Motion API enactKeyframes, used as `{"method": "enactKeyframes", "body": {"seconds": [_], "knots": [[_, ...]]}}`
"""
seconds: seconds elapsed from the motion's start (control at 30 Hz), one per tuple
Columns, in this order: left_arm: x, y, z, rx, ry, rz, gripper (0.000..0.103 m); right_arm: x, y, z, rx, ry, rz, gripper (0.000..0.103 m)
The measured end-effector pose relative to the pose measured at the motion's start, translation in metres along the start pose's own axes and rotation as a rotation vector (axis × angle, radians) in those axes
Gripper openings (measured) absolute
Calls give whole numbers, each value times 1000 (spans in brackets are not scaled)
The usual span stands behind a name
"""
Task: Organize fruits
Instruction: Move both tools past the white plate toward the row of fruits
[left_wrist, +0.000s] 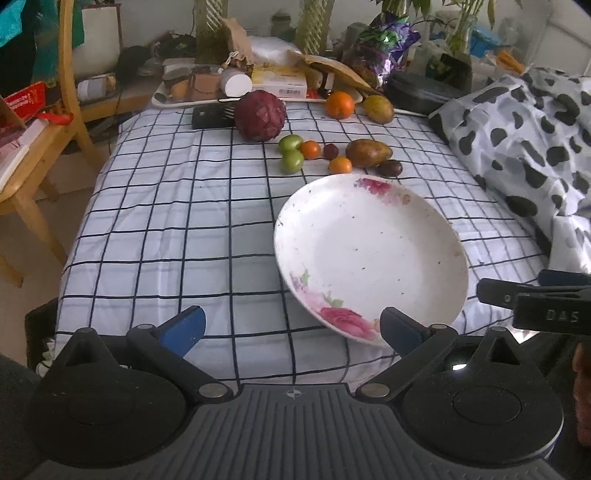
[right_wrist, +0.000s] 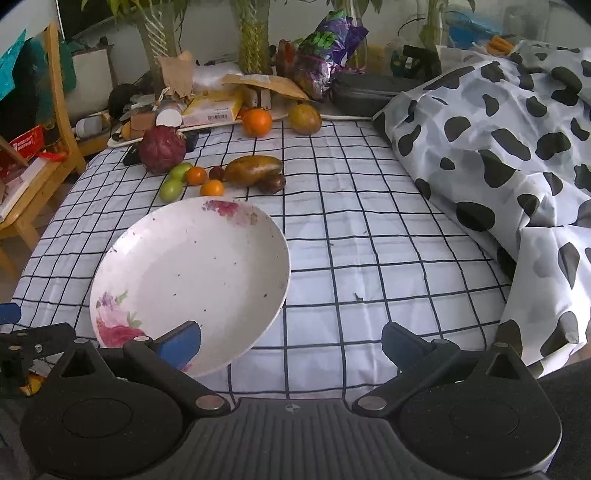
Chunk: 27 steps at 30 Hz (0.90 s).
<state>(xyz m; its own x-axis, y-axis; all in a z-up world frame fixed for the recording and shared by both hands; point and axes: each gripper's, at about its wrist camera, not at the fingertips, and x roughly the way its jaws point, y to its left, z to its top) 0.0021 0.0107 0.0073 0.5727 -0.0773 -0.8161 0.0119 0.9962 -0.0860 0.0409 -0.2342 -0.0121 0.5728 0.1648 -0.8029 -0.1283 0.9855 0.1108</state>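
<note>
Left wrist view | both grippers (left_wrist: 291, 328) (right_wrist: 291, 341) spread, empty | small orange (left_wrist: 340, 165) light, soft-skinned, rolls; pinch across its middle.

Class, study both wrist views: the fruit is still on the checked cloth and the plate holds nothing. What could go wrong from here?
1. The plate overhangs the near edge of the bed; pressing its front rim may tip it off.
2. The small fruits, such as the green fruit and small orange, sit packed beside the mango; the open left tongs may nudge neighbours rolling.
3. The soft checked cloth may let round fruit roll.
</note>
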Motion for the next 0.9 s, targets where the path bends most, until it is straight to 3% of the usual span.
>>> {"method": "enactKeyframes", "body": {"seconds": [0.37,0.6,0.9], "knots": [[13,-2,22,57,-26,-53,102,17,-3,15,-30,-24,5,103],[21,-3,41,88,-88,-64,102,37,-2,26,-89,-61,-9,103],[36,12,65,81,-160,21,102,60,-4,48,-118,-114,-14,103]]}}
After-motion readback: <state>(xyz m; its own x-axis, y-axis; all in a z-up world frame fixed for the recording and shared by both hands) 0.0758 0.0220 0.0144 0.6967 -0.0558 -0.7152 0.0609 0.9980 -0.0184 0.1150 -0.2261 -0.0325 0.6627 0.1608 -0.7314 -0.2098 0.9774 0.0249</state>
